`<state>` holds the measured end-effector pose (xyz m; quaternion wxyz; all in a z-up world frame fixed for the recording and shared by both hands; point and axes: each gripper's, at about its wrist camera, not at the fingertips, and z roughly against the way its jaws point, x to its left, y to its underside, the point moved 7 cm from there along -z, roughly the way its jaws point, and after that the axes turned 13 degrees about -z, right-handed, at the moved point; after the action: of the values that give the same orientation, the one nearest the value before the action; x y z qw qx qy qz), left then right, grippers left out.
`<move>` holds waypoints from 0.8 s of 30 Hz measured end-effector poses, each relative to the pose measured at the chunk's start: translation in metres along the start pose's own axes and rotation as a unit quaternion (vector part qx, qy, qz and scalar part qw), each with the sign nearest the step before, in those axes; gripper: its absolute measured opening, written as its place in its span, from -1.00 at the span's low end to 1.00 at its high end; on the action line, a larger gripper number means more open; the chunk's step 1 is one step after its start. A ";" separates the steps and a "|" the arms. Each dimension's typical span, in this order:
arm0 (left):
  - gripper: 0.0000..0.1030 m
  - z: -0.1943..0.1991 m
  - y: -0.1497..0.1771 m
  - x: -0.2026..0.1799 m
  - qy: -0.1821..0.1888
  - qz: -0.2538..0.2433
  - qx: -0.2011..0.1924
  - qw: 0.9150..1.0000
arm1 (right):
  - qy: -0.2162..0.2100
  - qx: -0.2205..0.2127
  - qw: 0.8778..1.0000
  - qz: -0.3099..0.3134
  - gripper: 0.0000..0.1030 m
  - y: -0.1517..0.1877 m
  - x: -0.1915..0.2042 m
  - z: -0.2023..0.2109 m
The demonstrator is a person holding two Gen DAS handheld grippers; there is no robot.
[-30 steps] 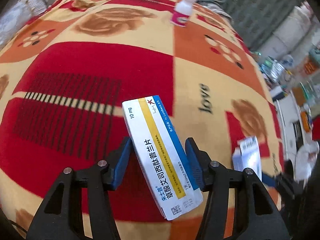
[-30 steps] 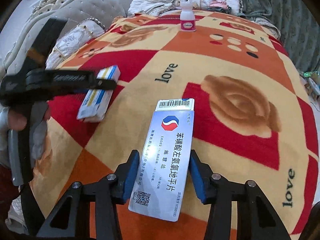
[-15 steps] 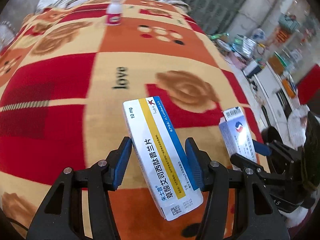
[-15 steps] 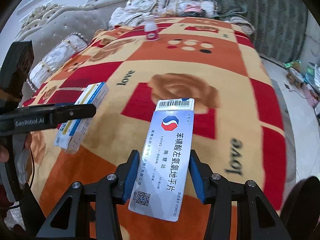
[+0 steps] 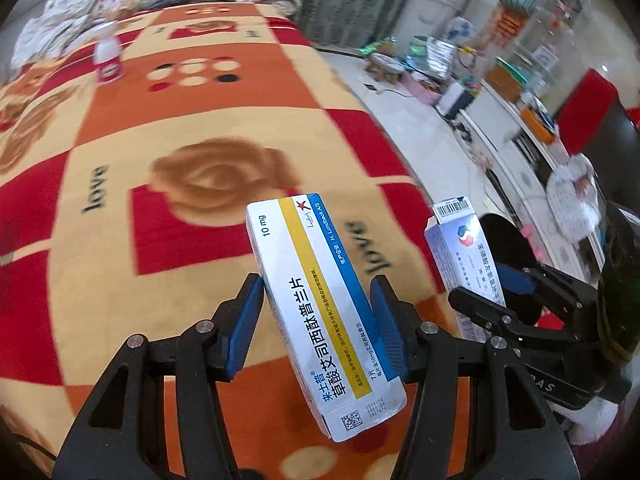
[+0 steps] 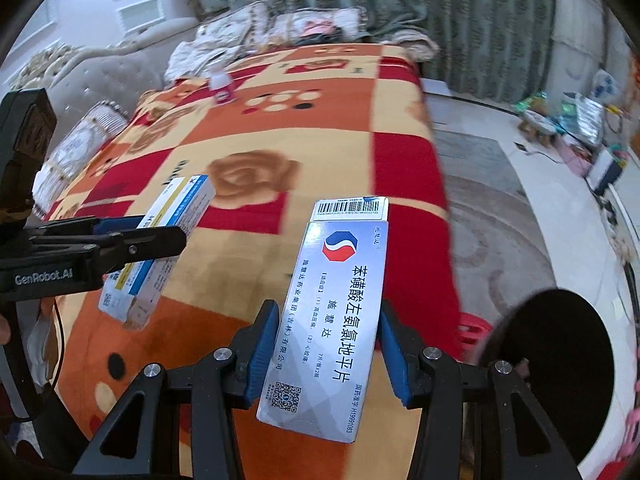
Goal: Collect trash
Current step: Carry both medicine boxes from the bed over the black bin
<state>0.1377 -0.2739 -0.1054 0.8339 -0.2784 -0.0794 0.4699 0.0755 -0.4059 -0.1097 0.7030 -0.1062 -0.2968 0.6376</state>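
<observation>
My left gripper point(image 5: 316, 320) is shut on a white medicine box with a yellow and blue stripe point(image 5: 320, 304), held above the patterned blanket point(image 5: 120, 184). My right gripper point(image 6: 328, 344) is shut on a white medicine box with a red-and-blue logo point(image 6: 340, 312). Each view shows the other hand's load: the logo box point(image 5: 460, 256) at the right in the left wrist view, the striped box point(image 6: 160, 248) at the left in the right wrist view. A dark round bin opening point(image 6: 556, 356) lies low at the right, beside the bed's edge. A small white bottle with a pink label point(image 5: 107, 60) stands far back on the blanket.
The bed's right edge drops to a pale floor with a round rug point(image 6: 500, 232). Pillows and clothes point(image 6: 280, 28) pile at the bed's far end before a green curtain point(image 6: 400, 4). Clutter and low white furniture point(image 5: 500, 112) line the far right.
Both grippers have swung right across the blanket toward the bed's edge, still gripping their boxes. The floor and the dark bin opening have come into view.
</observation>
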 end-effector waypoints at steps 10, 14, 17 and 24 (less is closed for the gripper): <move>0.04 -0.025 -0.017 -0.067 0.026 -0.050 0.011 0.998 | 0.037 -0.014 0.998 -0.056 -0.08 0.010 -0.077 0.029; 0.04 -0.033 -0.021 -0.085 0.033 -0.062 0.015 0.997 | 0.043 -0.019 0.996 -0.074 -0.08 0.014 -0.097 0.036; 0.04 -0.038 -0.024 -0.095 0.038 -0.068 0.017 0.997 | 0.047 -0.020 0.995 -0.083 -0.08 0.016 -0.107 0.039; 0.04 -0.044 -0.026 -0.111 0.043 -0.080 0.022 0.996 | 0.052 -0.019 0.994 -0.096 -0.08 0.023 -0.127 0.044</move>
<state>0.1134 -0.3935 -0.1141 0.8772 -0.2731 -0.0547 0.3911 0.0307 -0.5337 -0.1225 0.7731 -0.1241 -0.2808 0.5550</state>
